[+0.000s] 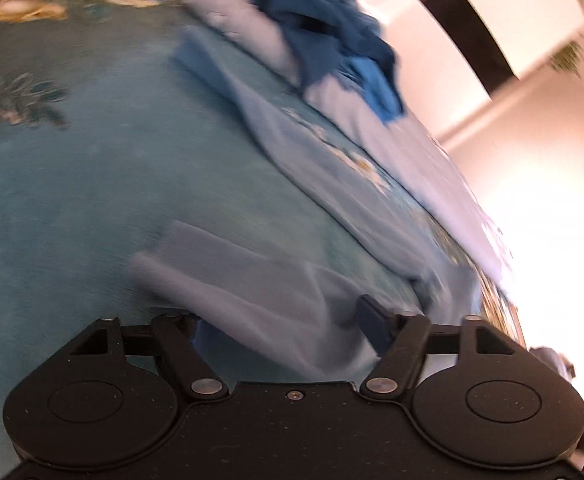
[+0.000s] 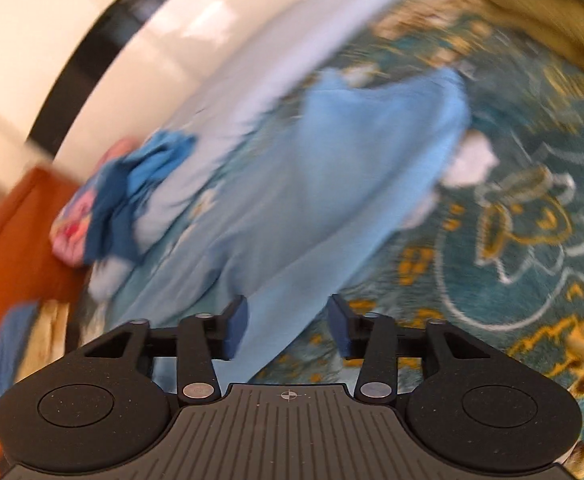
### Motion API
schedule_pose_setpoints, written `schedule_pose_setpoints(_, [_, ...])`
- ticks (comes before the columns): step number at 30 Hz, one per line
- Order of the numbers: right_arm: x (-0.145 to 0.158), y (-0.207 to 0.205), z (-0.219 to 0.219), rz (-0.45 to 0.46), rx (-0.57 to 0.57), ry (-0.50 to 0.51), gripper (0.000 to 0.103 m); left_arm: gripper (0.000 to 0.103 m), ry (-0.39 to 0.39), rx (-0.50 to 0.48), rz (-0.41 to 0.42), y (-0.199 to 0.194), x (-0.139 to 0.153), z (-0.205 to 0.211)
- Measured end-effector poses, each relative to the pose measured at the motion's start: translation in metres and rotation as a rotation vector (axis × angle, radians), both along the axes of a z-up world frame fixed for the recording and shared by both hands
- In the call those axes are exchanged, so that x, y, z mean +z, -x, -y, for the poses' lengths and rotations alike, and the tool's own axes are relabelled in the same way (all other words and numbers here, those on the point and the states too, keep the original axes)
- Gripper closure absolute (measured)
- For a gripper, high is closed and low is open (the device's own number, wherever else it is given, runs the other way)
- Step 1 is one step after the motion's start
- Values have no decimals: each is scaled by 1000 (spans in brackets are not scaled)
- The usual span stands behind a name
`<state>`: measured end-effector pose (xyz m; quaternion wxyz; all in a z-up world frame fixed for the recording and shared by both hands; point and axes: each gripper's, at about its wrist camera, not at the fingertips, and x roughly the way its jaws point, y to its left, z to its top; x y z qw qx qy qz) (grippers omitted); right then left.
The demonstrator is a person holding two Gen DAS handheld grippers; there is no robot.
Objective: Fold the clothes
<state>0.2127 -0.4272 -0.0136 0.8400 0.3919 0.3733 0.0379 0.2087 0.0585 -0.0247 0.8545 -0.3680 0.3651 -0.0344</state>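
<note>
A light blue garment point(image 1: 324, 184) lies spread on a teal patterned carpet point(image 1: 71, 184); both views are blurred by motion. My left gripper point(image 1: 287, 324) stands open, with a sleeve-like part of the garment point(image 1: 259, 304) lying between its jaws; the left pad is hidden under the cloth. In the right wrist view the same garment point(image 2: 332, 184) stretches ahead. My right gripper point(image 2: 287, 328) is open just above its near end, with cloth running between the pads point(image 2: 237, 328) without being pinched.
A pile of dark blue and pale clothes point(image 1: 324, 44) sits at the carpet's far edge, also seen with pink cloth in the right wrist view point(image 2: 107, 204). An orange surface point(image 2: 7, 248) lies left. White tiled floor point(image 1: 532, 160) borders the carpet point(image 2: 532, 208).
</note>
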Motion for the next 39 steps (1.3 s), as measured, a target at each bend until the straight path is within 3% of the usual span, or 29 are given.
schedule_pose_setpoints(4, [-13, -14, 10, -26, -95, -49, 60, 92, -2, 74, -28, -3, -3, -12])
schedule_pose_setpoints(5, [-14, -18, 11, -29, -111, -47, 59, 97, -11, 84, -32, -3, -3, -14])
schedule_pose_setpoints(10, [-19, -43, 16, -64, -159, -35, 59, 103, -43, 104, -6, -6, 5, -20])
schedule_pose_setpoints(11, [-20, -47, 16, -71, -163, -30, 63, 103, -51, 104, 7, -8, 8, -22])
schedule_pose_setpoints(12, [-20, -50, 16, -75, -164, -25, 81, 103, -61, 106, 21, -12, 13, -23])
schedule_pose_setpoints(13, [-18, -52, 18, -72, -158, -17, 89, 103, -72, 113, 42, -15, 20, -27])
schedule_pose_setpoints(15, [-13, -54, 20, -66, -147, 0, 97, 103, -69, 131, 129, -20, 42, -36])
schedule_pose_setpoints(19, [9, -44, 24, 29, -134, 67, 101, 103, -87, 140, 378, -5, 92, -54])
schedule_pose_setpoints(22, [18, -25, 27, 82, -116, 102, 101, 103, -121, 130, 439, 12, 97, -61])
schedule_pose_setpoints(24, [12, -15, 29, 49, -103, 130, 101, 103, -130, 132, 375, 21, 78, -66])
schedule_pose_setpoints(28, [-5, -4, 29, -13, -86, 106, 100, 103, -83, 181, 147, 37, 26, -75])
schedule_pose_setpoints(33, [-3, -14, 13, -16, -44, 80, 96, 101, -39, 208, 72, 46, 5, -81])
schedule_pose_setpoints(34, [0, -21, 8, -15, -38, 80, 93, 101, -35, 209, 67, 44, 6, -81])
schedule_pose_setpoints(36, [7, -35, -1, -13, -28, 80, 65, 96, -30, 211, 59, 40, 8, -81])
schedule_pose_setpoints(38, [12, -49, -7, -20, -30, 79, 64, 81, -26, 211, 43, 39, 6, -81])
schedule_pose_setpoints(39, [12, -54, -9, -33, -46, 83, 64, 78, -24, 211, 33, 37, 4, -82])
